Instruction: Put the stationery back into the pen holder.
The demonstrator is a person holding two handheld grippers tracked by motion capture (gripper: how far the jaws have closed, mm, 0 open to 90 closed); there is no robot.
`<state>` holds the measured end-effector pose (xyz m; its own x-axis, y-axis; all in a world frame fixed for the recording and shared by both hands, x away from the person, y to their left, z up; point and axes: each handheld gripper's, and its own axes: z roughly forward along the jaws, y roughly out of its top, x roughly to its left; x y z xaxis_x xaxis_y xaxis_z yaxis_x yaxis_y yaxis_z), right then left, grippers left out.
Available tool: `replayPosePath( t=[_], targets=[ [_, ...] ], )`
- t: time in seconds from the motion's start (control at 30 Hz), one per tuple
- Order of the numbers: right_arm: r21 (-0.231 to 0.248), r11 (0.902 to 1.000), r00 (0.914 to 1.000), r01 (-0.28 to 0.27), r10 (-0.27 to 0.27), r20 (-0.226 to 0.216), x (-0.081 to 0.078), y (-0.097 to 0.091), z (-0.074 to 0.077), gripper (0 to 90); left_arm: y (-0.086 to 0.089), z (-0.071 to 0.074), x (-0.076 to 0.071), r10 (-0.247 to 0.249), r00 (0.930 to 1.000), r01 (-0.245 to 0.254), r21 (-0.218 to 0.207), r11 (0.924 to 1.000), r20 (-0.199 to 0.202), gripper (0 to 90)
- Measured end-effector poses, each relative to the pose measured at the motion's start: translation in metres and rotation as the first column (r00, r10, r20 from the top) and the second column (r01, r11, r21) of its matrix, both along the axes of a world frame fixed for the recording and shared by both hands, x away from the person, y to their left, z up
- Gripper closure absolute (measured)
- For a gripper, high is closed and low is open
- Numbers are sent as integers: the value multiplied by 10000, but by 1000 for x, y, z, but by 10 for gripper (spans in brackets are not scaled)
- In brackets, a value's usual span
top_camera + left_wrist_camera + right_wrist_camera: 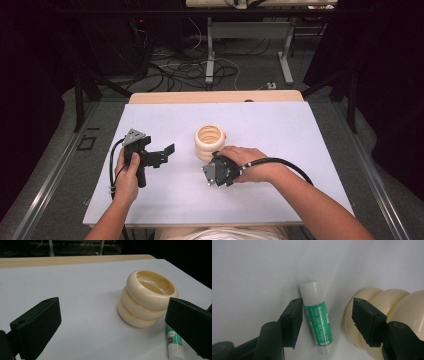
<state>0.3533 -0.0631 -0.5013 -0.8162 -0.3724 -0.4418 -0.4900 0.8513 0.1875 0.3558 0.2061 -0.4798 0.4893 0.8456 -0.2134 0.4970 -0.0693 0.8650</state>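
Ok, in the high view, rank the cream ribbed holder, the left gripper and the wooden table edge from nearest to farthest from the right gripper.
1. The cream ribbed holder: just beyond the right gripper, almost touching it.
2. The left gripper: off to its left, across bare white mat.
3. The wooden table edge: at the far side of the mat, behind the holder.

1. The right gripper point(327, 322) has its two black jaws spread apart, one on each side of a glue stick point(317, 322).
2. The glue stick lies flat on the white table point(249, 270), green label up, white cap pointing away.
3. A cream ribbed holder point(392, 312) stands just beside it, behind the right-hand jaw.
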Motion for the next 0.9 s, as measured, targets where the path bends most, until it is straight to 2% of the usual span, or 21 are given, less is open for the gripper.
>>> replayPosePath(
  t=[0.1,0.17,0.23,0.3,0.33,0.4,0.43,0.47,0.53,0.6,0.63,0.67,0.77,0.8,0.83,0.9],
  targets=[
    [-225,9995,9998,-209,208,-52,-1,2,-3,440,0,0,0,-7,10000,7,-10,10000,2,3],
    [-569,9980,9996,-259,255,-78,-1,3,-4,451,0,0,0,-9,10000,9,-20,10000,-4,3],
    [-526,9980,9994,-340,341,-2,-1,4,-7,455,0,0,0,-28,10000,28,8,10000,-12,3],
    [-797,9960,9991,-408,413,45,0,5,-8,462,0,0,1,-31,10000,31,5,10000,8,3],
    [-720,9967,9991,-377,390,166,0,6,-10,465,0,0,1,-33,10000,33,-4,10000,-10,3],
    [-1184,9915,9984,-549,558,42,2,8,-11,473,0,0,1,-40,10000,40,-7,10000,-16,3],
    [-669,9969,9976,-414,450,534,1,6,-16,478,-1,0,1,-48,10000,48,3,10000,-16,3],
    [-1066,9927,9979,-567,596,245,2,8,-15,484,-1,0,1,-55,10000,55,13,10000,-13,3],
    [-1309,9893,9973,-642,682,258,3,8,-17,497,-1,0,1,-57,10000,57,1,10000,-37,3],
    [-1463,9871,9963,-658,731,451,4,8,-18,502,-1,0,0,-55,10000,55,7,10000,-33,3],
    [-1379,9883,9965,-649,714,426,5,8,-20,505,-1,0,0,-57,10000,57,7,10000,-30,3],
    [-1560,9855,9967,-673,735,344,6,8,-19,505,-1,0,1,-61,10000,61,11,10000,-4,3],
    [-1404,9879,9959,-667,746,520,7,7,-21,509,-1,0,0,-23,10000,23,-28,10000,-7,3],
    [-1587,9848,9956,-702,790,497,8,8,-21,511,-1,0,0,-25,10000,25,-20,10000,-6,3],
    [-1465,9866,9955,-721,803,505,8,7,-22,512,-1,-1,0,-24,10000,24,-14,10000,-7,3],
    [-1518,9853,9947,-778,869,543,9,7,-22,516,0,-1,0,-32,10000,32,0,10000,-25,3]
  ],
)
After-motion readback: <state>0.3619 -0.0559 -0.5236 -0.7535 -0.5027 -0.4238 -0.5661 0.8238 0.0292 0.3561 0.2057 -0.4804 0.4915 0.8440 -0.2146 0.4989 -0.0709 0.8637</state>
